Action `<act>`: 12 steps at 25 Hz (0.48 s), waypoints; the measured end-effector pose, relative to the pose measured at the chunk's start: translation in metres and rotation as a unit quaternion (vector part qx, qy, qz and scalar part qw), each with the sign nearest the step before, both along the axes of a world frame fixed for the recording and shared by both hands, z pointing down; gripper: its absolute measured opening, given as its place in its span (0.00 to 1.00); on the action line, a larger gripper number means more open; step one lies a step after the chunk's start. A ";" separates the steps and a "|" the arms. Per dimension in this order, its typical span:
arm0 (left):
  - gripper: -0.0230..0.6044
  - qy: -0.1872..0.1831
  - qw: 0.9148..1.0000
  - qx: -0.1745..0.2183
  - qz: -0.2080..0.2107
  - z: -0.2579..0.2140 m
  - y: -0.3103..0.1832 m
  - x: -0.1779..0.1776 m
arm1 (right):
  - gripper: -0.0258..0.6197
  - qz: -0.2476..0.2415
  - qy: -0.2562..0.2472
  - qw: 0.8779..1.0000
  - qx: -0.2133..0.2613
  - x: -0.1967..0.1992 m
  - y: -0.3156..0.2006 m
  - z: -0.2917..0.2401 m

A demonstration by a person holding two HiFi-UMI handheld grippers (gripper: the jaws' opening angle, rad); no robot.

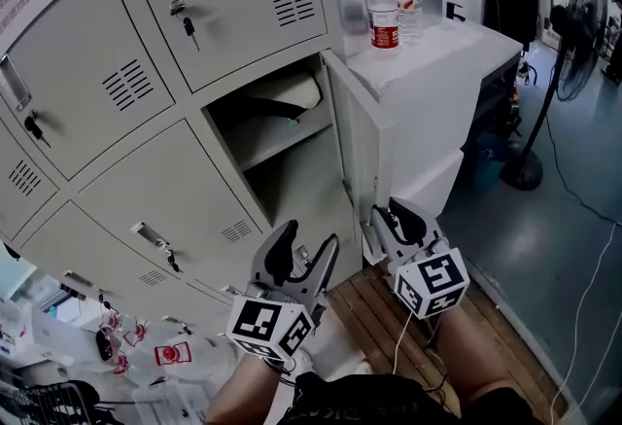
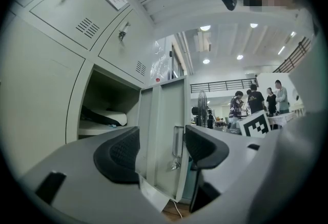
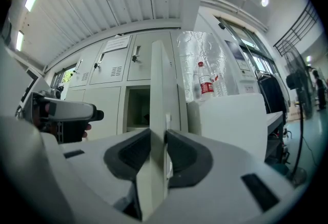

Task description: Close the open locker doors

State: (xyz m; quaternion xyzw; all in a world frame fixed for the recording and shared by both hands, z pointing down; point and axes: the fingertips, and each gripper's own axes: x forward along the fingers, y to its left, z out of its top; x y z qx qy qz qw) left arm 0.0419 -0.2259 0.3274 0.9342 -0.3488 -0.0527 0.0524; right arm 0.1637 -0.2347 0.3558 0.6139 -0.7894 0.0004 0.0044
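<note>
Head view: a bank of pale grey lockers fills the left. One locker door (image 1: 358, 146) stands open, swung out to the right and seen edge-on. It is just beside a white cabinet (image 1: 457, 53) carrying two bottles (image 1: 386, 10).
Right gripper (image 1: 387, 217): its jaws pinch the door's free edge low down, one pad on each face, as the right gripper view shows.
Left gripper (image 1: 313, 240): its jaws stand well apart and hold nothing. It sits just left of the door, in front of the open compartment (image 1: 292, 170).
Step in hand: swinging this door shut, I judge.
Doing it well: pinch firmly but lightly and follow the door's arc about its hinge rather than pushing straight. Let go before the jaws get trapped between door and frame. The free left gripper could then press the door home.
Door's look: thin grey sheet metal with folded edges and a latch fitting near the free edge.
Compartment: a shelf inside carries a dark and white item.
Other doors: every other one in view is shut.
</note>
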 end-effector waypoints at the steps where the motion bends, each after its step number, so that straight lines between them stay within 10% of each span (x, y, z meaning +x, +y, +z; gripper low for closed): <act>1: 0.49 0.001 1.000 -0.001 -0.001 0.000 -0.001 -0.003 | 0.19 0.000 0.002 1.000 -0.001 -0.003 0.000 0.000; 12: 0.20 0.009 1.000 -0.005 -0.026 -0.001 -0.008 -0.043 | 0.21 0.000 0.009 1.000 0.000 -0.033 -0.005 0.001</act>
